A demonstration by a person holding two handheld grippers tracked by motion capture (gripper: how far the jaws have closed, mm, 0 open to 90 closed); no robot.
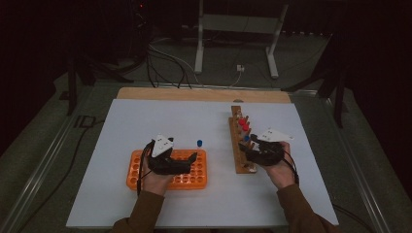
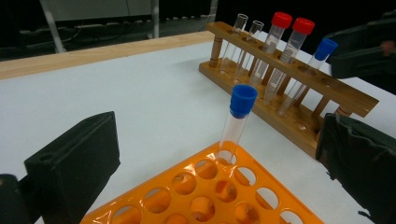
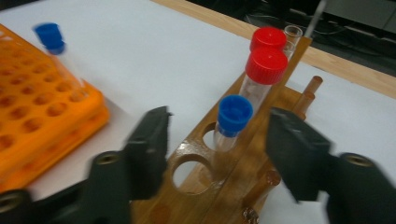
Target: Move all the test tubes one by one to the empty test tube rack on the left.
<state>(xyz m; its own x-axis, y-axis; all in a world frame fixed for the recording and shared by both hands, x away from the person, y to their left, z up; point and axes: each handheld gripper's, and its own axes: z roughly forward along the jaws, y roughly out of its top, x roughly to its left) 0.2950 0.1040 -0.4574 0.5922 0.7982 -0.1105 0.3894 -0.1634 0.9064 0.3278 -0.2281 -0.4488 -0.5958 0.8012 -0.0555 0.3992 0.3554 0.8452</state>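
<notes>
An orange tube rack (image 1: 194,180) lies front left on the white table, and a blue-capped tube (image 2: 236,122) stands upright in its far right corner hole. My left gripper (image 2: 219,163) hovers open over this rack, its jaws wide apart with the tube a little ahead of them. A wooden rack (image 3: 196,186) holds two red-capped tubes (image 3: 264,70), two uncapped tubes (image 2: 238,32) and one blue-capped tube (image 3: 232,119). My right gripper (image 3: 222,144) is open, its jaws on either side of that blue-capped tube without touching it.
A strip of bare wood (image 1: 204,93) runs along the table's far edge. Beyond it on the floor are cables and a white metal stand (image 1: 238,29). White tabletop (image 1: 160,121) lies open behind the orange rack.
</notes>
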